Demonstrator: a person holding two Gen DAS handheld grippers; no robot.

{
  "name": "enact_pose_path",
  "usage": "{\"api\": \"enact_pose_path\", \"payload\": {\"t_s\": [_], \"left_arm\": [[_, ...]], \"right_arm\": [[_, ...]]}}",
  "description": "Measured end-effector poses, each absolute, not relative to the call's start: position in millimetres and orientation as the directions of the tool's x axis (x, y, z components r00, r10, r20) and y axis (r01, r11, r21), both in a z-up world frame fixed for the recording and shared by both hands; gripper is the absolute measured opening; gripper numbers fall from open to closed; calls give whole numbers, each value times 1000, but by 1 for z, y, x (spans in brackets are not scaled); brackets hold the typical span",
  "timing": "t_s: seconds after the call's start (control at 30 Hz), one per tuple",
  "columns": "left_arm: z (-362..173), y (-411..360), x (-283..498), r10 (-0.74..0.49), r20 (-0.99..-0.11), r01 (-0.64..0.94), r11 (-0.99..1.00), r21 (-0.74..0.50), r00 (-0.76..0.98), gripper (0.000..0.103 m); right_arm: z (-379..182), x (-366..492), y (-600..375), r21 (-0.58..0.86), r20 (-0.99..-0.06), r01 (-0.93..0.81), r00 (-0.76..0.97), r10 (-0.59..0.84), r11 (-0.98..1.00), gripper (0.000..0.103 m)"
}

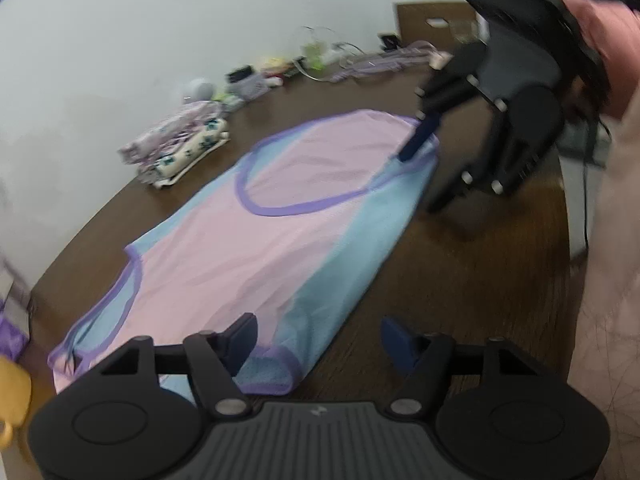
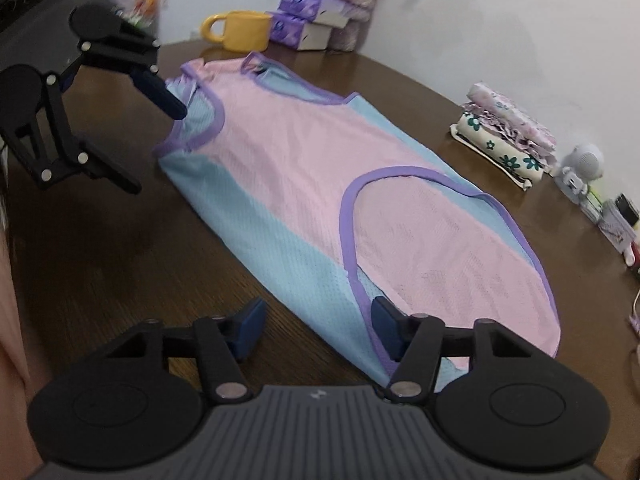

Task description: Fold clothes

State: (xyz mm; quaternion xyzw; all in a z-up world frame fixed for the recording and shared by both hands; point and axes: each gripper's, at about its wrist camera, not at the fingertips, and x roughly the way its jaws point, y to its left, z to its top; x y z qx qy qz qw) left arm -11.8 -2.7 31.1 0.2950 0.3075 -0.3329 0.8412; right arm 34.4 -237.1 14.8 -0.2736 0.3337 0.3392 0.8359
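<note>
Tank top [image 2: 320, 184] flat on table [image 2: 120, 248]; both tongs straddle its edge, unclamped.

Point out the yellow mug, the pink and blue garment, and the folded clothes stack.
yellow mug [image 2: 245, 30], right wrist view, on its side wall.
pink and blue garment [image 2: 288, 152], right wrist view, on its pink middle.
folded clothes stack [image 1: 180, 148], left wrist view, on its top.

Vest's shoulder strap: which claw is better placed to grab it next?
Left. The shoulder strap lies between the open fingers of the left claw; the right claw straddles the opposite end of the vest.
</note>
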Motion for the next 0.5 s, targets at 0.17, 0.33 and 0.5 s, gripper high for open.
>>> {"api": "enact_pose_path", "payload": {"t_s": [0.17, 0.33, 0.5], "left_arm": [[22, -19, -1, -360, -764, 786, 545, 293, 535, 48], [19, -30, 10, -350, -785, 809, 503, 304, 511, 35], [21, -38, 22, -330, -815, 834, 463, 301, 477, 19]], "right_arm": [[13, 41, -241, -241, -768, -780, 518, 378, 578, 56], [13, 49, -245, -214, -782, -799, 485, 392, 563, 52], [13, 56, -250, -188, -788, -803, 467, 402, 565, 43]]}}
